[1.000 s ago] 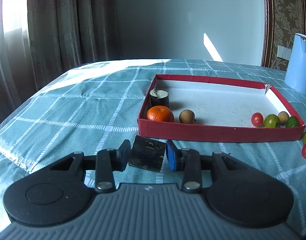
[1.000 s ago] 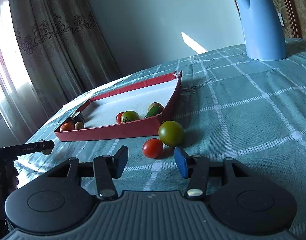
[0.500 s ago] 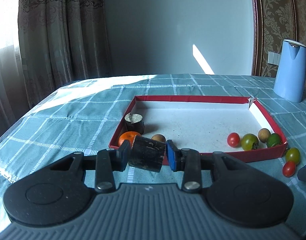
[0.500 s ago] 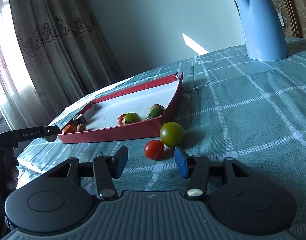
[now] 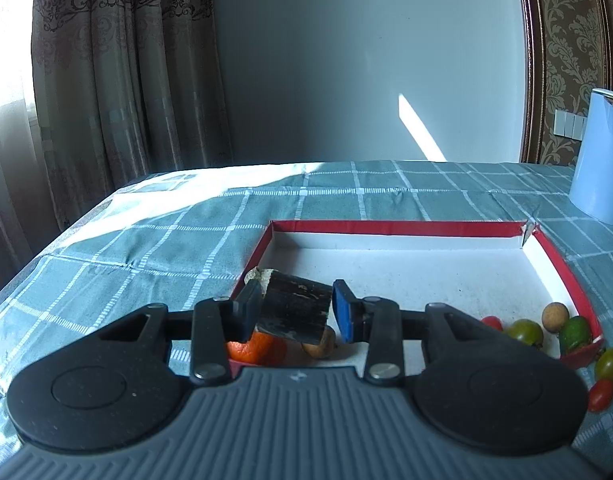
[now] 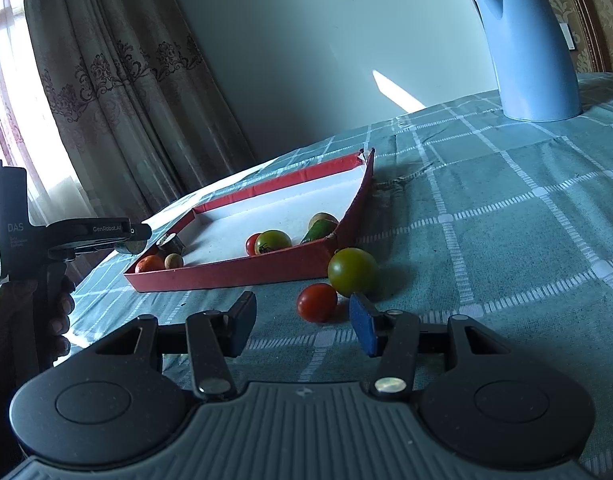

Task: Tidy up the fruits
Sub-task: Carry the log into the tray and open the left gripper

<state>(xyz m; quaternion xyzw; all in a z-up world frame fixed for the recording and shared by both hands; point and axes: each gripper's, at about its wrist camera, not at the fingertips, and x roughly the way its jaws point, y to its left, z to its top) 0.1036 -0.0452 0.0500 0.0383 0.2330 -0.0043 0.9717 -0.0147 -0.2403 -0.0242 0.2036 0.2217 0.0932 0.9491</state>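
Note:
My left gripper (image 5: 297, 306) is shut on a dark, stubby cane piece (image 5: 294, 314) and hangs over the near left corner of the red tray (image 5: 386, 227). Below it lie an orange (image 5: 258, 352), a brown longan (image 5: 320, 346) and a second cane piece (image 5: 258, 276), partly hidden. Small tomatoes (image 5: 526, 330) cluster in the tray's right corner. My right gripper (image 6: 302, 313) stands open low over the cloth. Just ahead of it, outside the tray (image 6: 242, 272), lie a red tomato (image 6: 317, 302) and a green tomato (image 6: 352, 272).
A tall blue kettle (image 6: 526, 44) stands at the far right on the checked teal tablecloth (image 6: 506, 220). A hand (image 6: 54, 304) holds the left gripper's handle at the left edge of the right wrist view. Curtains hang behind the table's left side.
My left gripper has risen and moved forward with the cane piece, from in front of the tray to above its near left corner. The right gripper has stayed put.

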